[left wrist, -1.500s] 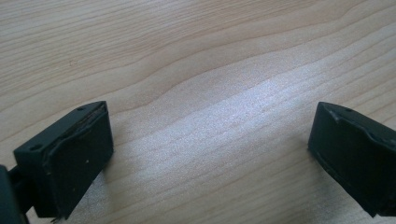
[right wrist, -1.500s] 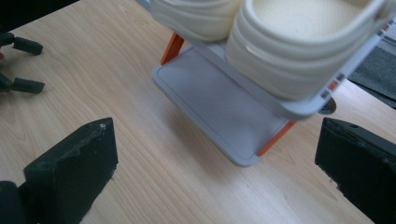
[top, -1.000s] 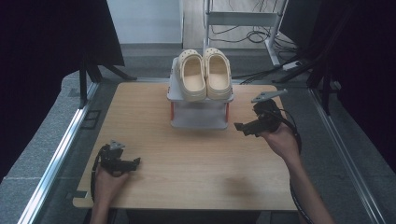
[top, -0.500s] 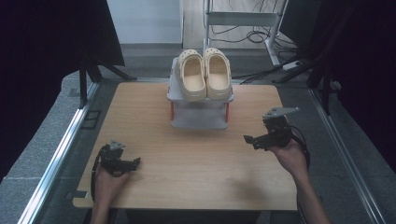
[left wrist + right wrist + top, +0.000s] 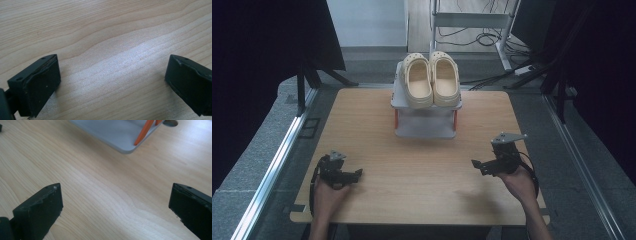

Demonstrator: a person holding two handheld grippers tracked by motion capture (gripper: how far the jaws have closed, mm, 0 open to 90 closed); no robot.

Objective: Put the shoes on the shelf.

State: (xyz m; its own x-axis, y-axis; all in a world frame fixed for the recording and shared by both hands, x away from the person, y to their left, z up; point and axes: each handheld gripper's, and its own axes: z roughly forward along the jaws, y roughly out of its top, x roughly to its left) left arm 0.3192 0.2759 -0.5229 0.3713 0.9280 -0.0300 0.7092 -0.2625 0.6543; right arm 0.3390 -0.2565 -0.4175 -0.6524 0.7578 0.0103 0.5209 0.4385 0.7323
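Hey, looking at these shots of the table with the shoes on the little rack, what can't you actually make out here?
- Lower shelf of the grey rack, high view: its top shelf and the cream clogs cover most of it.
- Clog soles, high view: hidden beneath the shoes.
- Rack top, right gripper view: cut off by the upper edge; an orange leg shows.
- Left gripper jaw gap, high view: too small; the left gripper view shows it open.

Pale wooden tabletop (image 5: 412, 165); grey two-tier rack (image 5: 426, 125) standing at its far middle edge, cream clogs (image 5: 432, 80) on top.
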